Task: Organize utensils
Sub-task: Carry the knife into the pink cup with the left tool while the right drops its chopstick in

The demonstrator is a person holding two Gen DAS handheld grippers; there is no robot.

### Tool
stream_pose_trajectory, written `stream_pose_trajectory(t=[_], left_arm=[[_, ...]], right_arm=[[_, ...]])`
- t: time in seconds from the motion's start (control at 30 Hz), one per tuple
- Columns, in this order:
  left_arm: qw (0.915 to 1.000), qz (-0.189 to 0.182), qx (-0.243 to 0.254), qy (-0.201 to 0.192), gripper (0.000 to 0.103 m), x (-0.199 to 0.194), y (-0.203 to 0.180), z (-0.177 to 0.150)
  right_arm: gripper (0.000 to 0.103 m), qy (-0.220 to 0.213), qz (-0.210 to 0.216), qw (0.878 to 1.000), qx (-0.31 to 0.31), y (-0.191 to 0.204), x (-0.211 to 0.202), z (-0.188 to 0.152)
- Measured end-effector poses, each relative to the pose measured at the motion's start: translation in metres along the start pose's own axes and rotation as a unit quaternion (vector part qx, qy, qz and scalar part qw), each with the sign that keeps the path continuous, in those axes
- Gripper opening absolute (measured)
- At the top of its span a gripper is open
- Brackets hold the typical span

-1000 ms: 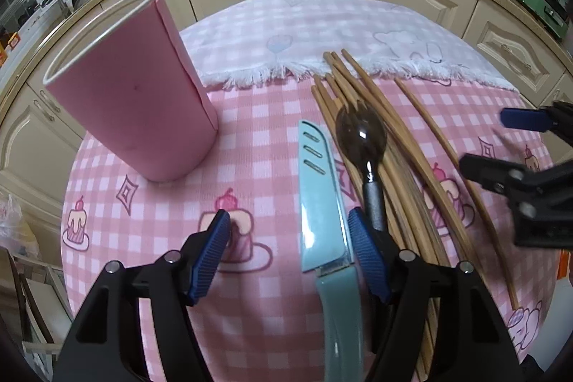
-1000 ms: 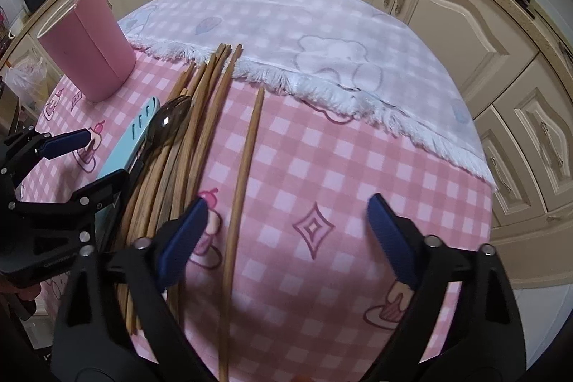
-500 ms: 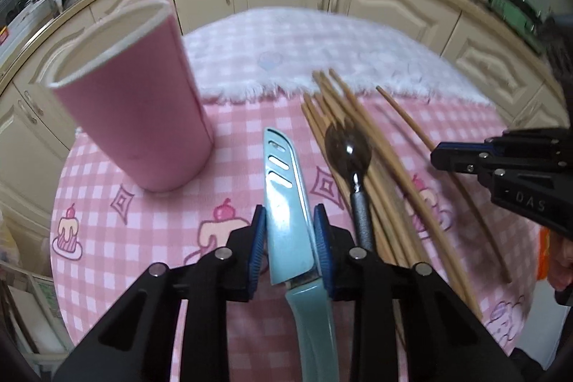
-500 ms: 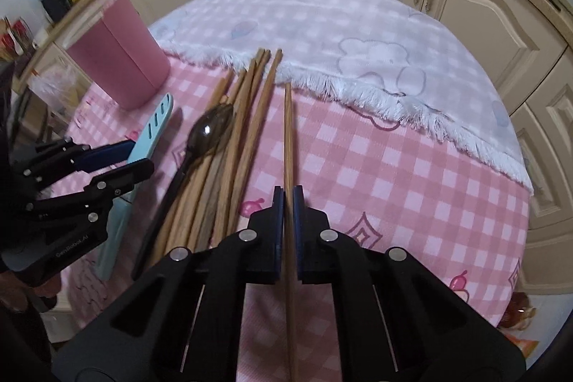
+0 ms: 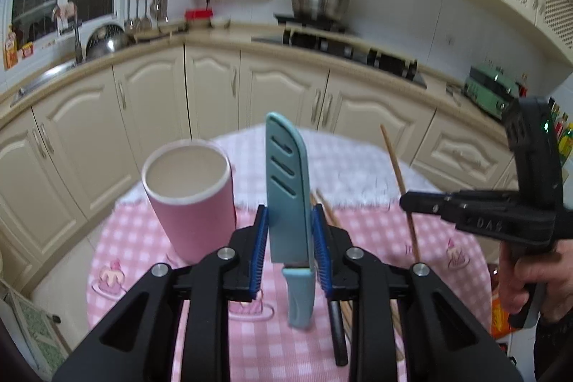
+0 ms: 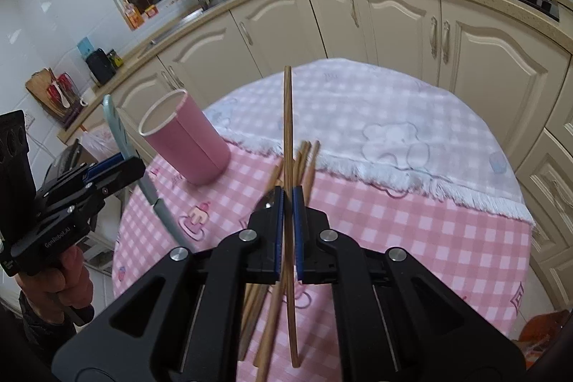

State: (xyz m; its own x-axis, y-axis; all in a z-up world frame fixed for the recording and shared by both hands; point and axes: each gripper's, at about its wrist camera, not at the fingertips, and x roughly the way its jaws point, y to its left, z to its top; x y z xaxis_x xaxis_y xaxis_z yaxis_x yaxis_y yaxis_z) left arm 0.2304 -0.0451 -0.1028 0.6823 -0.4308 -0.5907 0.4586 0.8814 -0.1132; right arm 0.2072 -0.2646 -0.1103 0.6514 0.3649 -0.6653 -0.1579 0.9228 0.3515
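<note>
My left gripper point(image 5: 289, 238) has its jaws clamped on the teal knife point(image 5: 287, 188) across the sheathed blade, sheath tip up and handle hanging down, lifted clear of the tabletop point(image 5: 136, 238) just right of the pink cup point(image 5: 191, 199). My right gripper point(image 6: 287, 203) has its jaws pinched on a single chopstick point(image 6: 287, 131), also raised, well to the right of the cup. The remaining chopsticks point(image 6: 304, 163) and a spoon point(image 6: 270, 199) lie on the tabletop to the right of the cup.

To do this well, I judge I should bring one utensil at a time over the cup's open mouth, tip it upright, lower it inside the rim before letting go, and keep my two grippers from crossing. The cup stands upright; what I see of its inside holds nothing.
</note>
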Motion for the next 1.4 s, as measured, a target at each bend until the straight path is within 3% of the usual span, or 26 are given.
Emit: stream_pose_trajectory(t=[0.4, 0.57, 0.87, 1.07, 1.33, 1.4], left_arm=[[0.9967, 0.012, -0.008, -0.079, 0.023, -0.05, 0.016, 0.045], [0.9927, 0.037, -0.008, -0.115, 0.023, -0.077, 0.033, 0.073], [0.9885, 0.075, -0.021, -0.13, 0.023, -0.066, 0.067, 0.109], [0.9906, 0.074, -0.038, -0.109, 0.023, -0.041, 0.082, 0.104], [0.9938, 0.071, -0.047, -0.071, 0.024, -0.009, 0.09, 0.082], [0.9934, 0.075, -0.049, -0.072, 0.026, -0.009, 0.09, 0.078]], right_arm=[[0.005, -0.088, 0.044, 0.994, -0.045, 0.042, -0.03, 0.051], [0.005, -0.127, 0.067, 0.988, -0.065, 0.069, -0.041, 0.087], [0.005, -0.18, 0.114, 0.974, -0.082, 0.117, -0.033, 0.147], [0.006, -0.179, 0.114, 0.974, -0.081, 0.13, 0.0, 0.157], [0.006, -0.119, 0.092, 0.986, -0.07, 0.121, 0.052, 0.142], [0.011, -0.109, 0.09, 0.988, -0.056, 0.113, 0.054, 0.139]])
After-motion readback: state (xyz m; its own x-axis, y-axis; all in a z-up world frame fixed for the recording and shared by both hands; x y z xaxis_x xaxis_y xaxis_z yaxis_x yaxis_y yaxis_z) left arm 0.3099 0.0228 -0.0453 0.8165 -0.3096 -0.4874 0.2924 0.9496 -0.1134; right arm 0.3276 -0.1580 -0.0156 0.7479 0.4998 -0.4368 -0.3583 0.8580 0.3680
